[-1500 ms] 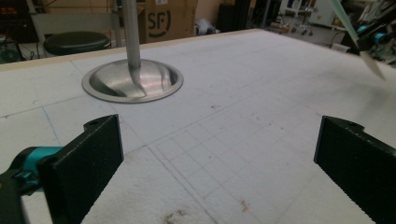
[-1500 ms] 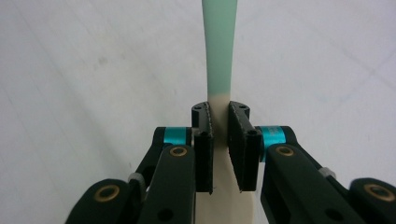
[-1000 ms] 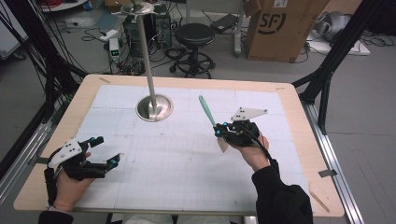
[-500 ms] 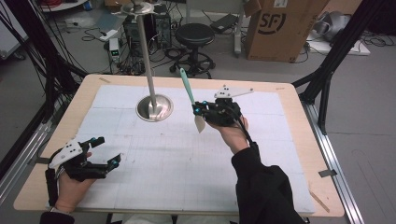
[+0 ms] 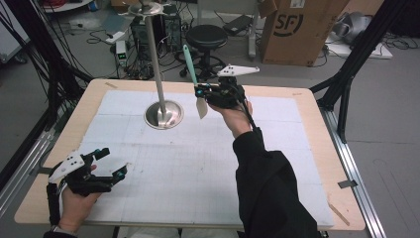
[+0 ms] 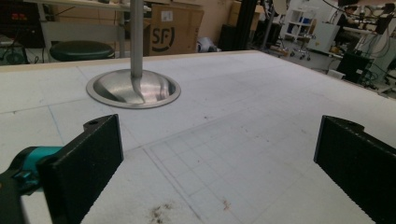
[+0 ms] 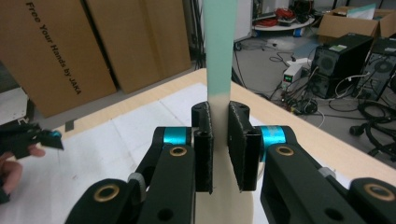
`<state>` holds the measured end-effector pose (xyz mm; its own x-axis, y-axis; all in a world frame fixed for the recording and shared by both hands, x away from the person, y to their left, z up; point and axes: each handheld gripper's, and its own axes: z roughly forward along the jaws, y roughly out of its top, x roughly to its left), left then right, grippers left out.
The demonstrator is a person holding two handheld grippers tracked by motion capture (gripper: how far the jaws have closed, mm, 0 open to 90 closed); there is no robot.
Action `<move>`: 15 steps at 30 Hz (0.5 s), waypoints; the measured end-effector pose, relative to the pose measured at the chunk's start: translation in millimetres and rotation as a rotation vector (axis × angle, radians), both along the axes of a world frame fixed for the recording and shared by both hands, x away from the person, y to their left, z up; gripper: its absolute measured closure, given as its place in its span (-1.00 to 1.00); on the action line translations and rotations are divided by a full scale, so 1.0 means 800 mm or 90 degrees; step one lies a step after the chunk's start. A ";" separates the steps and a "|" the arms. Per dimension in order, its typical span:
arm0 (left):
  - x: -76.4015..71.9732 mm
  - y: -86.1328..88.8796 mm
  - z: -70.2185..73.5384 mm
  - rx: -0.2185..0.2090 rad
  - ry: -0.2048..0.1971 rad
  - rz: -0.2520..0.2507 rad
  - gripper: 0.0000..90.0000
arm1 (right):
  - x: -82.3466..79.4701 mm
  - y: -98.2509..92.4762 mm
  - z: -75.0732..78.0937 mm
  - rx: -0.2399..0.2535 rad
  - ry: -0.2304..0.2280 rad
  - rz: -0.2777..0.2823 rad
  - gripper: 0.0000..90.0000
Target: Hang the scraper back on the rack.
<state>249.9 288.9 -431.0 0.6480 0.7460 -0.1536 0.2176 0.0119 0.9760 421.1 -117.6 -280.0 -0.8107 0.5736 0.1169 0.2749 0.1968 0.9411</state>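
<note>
You are holding the spatula [image 5: 193, 79] in the right gripper [image 5: 204, 92], above the far middle of the counter [image 5: 307, 148]; the right gripper view shows the pads pinching it where the cream blade meets the mint-green handle [image 7: 218, 42], with the handle rising steeply and the blade [image 5: 201, 107] hanging below the jaws. The grip is sitting near the spatula's middle on a smooth flat surface, so the likeliest fault, in judgement, is the tool pivoting or sliding between the pads if you are swinging the hand quickly, or if either end is knocking something. The nearest obstacle is the metal stand [image 5: 154, 54], its pole rising just to the left of the handle from a round base [image 5: 163, 114] on the white mat [image 5: 198, 163]; a sweep to the left is risking a strike of handle on pole, which could twist the spatula out of the jaws. The flat cap [image 5: 147, 7] at the pole's top is overhanging that side too. The left gripper [image 5: 110, 162] is resting at the near left corner with its jaws spread wide and nothing between them, well apart from the work. Open room is lying toward you and to the right, across the bare mat; the far edge is near behind the right hand, and beyond it a stool [image 5: 206, 37] and a cardboard box [image 5: 297, 29] are standing on the floor.
</note>
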 end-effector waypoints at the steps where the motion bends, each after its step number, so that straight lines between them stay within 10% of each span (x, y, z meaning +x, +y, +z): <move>1: -0.001 0.002 0.000 -0.001 -0.001 0.003 -0.96 | 0.004 0.001 0.002 0.005 0.001 0.000 0.80; 15: -0.012 0.007 -0.003 0.021 0.003 0.003 -0.96 | 0.032 0.018 0.038 0.010 -0.023 -0.006 0.80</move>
<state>240.4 294.5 -433.3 0.6441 0.7534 -0.1322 0.2221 -0.0188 0.9748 446.9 -103.1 -249.6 -0.8093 0.5794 0.0968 0.2422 0.1791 0.9535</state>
